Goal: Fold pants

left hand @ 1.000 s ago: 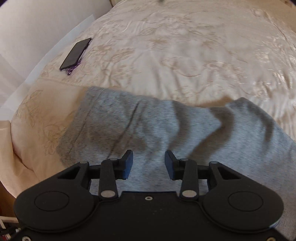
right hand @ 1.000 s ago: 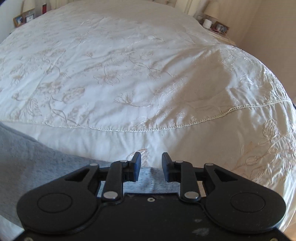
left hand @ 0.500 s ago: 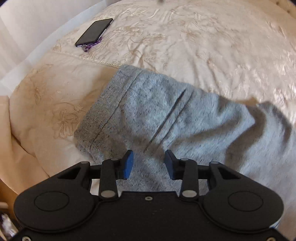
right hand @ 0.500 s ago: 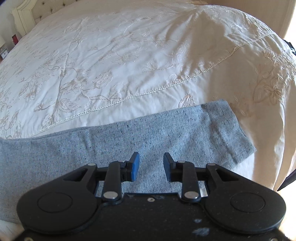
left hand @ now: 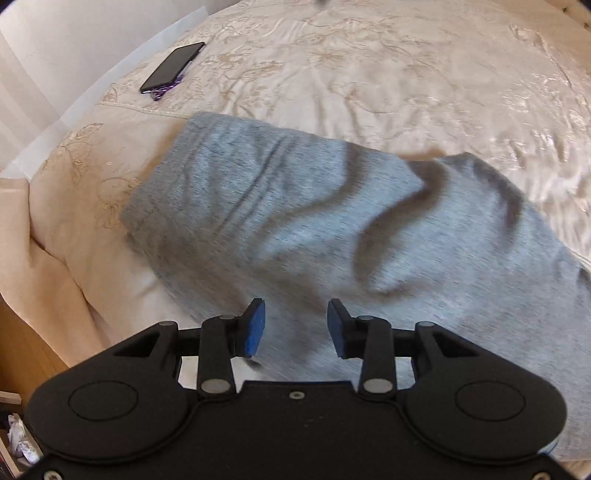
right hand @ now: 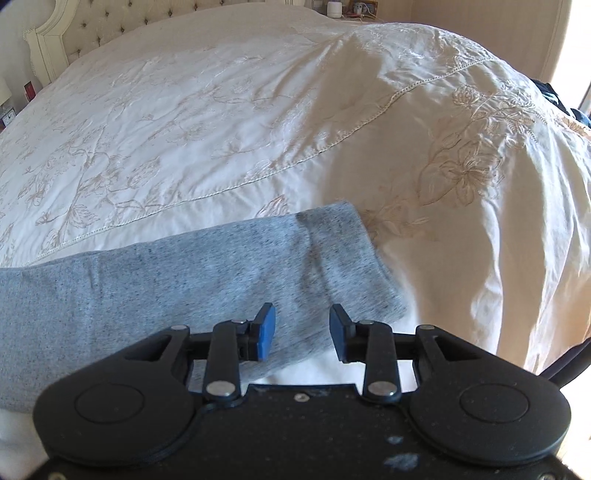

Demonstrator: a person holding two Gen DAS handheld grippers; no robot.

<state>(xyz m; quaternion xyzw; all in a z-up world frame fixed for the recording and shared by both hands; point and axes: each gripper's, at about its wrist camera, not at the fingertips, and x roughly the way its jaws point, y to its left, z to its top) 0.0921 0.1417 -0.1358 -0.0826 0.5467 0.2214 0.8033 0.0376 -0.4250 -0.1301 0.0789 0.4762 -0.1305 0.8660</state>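
In the left wrist view, the left gripper (left hand: 294,328) fills the bottom of the frame, its blue-padded fingers (left hand: 255,326) partly apart and drawing closer together, with nothing pinched between them; they hang over the near edge of the grey pants (left hand: 295,221). The pants lie across the middle of that frame, rumpled, with dark folds towards the right, one end reaching to the left of centre on the bed (left hand: 388,81). Beyond them, at upper left, a dark phone (left hand: 171,68) rests on the embroidered cream bedspread, well apart from the cloth.

In the right wrist view, the right gripper (right hand: 302,332) sits at the bottom centre, its fingers (right hand: 266,330) half apart and spreading wider, holding nothing. Just ahead of them lies the hemmed end of a pant leg (right hand: 332,266), running flat from the left edge to the lower middle. Past it the bedspread stretches away to a tufted headboard (right hand: 92,29) at upper left.
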